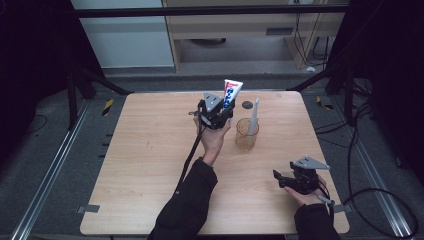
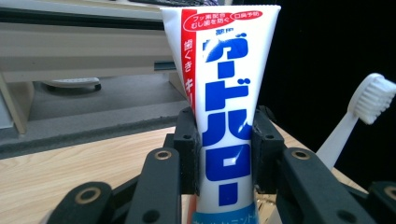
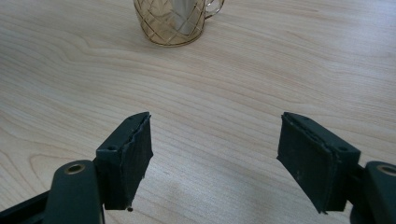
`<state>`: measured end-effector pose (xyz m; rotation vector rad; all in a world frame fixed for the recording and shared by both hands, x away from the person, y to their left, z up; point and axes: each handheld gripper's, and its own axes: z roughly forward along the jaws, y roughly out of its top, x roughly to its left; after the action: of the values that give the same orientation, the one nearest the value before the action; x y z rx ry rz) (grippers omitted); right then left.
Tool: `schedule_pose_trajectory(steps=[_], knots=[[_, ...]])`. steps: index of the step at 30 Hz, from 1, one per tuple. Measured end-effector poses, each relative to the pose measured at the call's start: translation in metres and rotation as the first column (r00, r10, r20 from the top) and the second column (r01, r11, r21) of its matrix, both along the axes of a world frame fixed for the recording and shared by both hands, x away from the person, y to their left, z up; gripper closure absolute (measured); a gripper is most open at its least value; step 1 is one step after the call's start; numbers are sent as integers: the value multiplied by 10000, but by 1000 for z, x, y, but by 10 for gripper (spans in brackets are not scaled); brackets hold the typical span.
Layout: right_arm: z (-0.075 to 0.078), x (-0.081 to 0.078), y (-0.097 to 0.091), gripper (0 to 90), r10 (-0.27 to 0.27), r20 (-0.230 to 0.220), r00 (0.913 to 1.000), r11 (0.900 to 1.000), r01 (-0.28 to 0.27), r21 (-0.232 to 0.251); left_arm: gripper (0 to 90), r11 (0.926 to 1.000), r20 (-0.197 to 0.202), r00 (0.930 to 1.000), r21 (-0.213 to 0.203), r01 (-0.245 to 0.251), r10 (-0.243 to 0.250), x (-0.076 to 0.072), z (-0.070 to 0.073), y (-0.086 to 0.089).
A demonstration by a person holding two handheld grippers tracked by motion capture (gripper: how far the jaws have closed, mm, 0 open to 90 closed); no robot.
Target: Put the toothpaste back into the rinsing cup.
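The amber glass cup (image 1: 247,134) stands right of the table's (image 1: 150,165) centre with a white toothbrush (image 1: 254,116) upright in it, bristles up. My left gripper (image 1: 226,111) pinches the toothpaste tube (image 1: 231,92) upright between both pads just left of the cup, above the table; my right gripper (image 1: 278,179) rests near the right front edge, jaws spread wide on nothing. The left gripper view shows the tube's blue and red lettering and the brush head (image 2: 372,97); the right gripper view shows the cup's cut diamond pattern and handle (image 3: 214,6).

Toothpaste tube (image 2: 224,116): glossy smooth plastic. Cup (image 3: 170,21): clear amber cut-pattern glass. Table (image 3: 233,79): matt pale wood grain. Toothbrush (image 2: 359,112): white plastic. Right gripper (image 3: 215,158) pads: matt black, rough-edged.
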<state>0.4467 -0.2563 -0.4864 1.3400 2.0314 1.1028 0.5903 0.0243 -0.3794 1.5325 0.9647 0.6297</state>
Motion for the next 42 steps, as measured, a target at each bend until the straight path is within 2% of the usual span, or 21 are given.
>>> schedule_pose_trajectory(steps=[7,11,13,24,36,42], knots=[[-1,1,-1,261,-5,62,10000,10000,5,-85,682,9999,-7,9999,-23,132,-132,8,-3,-15],[-1,1,-2,260,20,77,10000,9999,-19,-101,681,9996,57,9996,116,268,-269,9,-4,-25],[-1,1,-2,260,20,68,10000,9999,-20,-105,681,9995,45,9995,56,306,-306,9,-5,-28],[-2,1,0,261,28,-26,10000,10000,-28,-27,681,9993,-47,9994,-169,331,-332,15,-14,-38],[-2,1,-1,261,72,0,10000,10000,-72,-69,680,9984,-270,9980,-41,568,-569,20,-28,-48],[-2,1,0,261,78,-51,10000,10000,-78,-36,677,9967,-187,9966,62,806,-805,20,-31,-50]])
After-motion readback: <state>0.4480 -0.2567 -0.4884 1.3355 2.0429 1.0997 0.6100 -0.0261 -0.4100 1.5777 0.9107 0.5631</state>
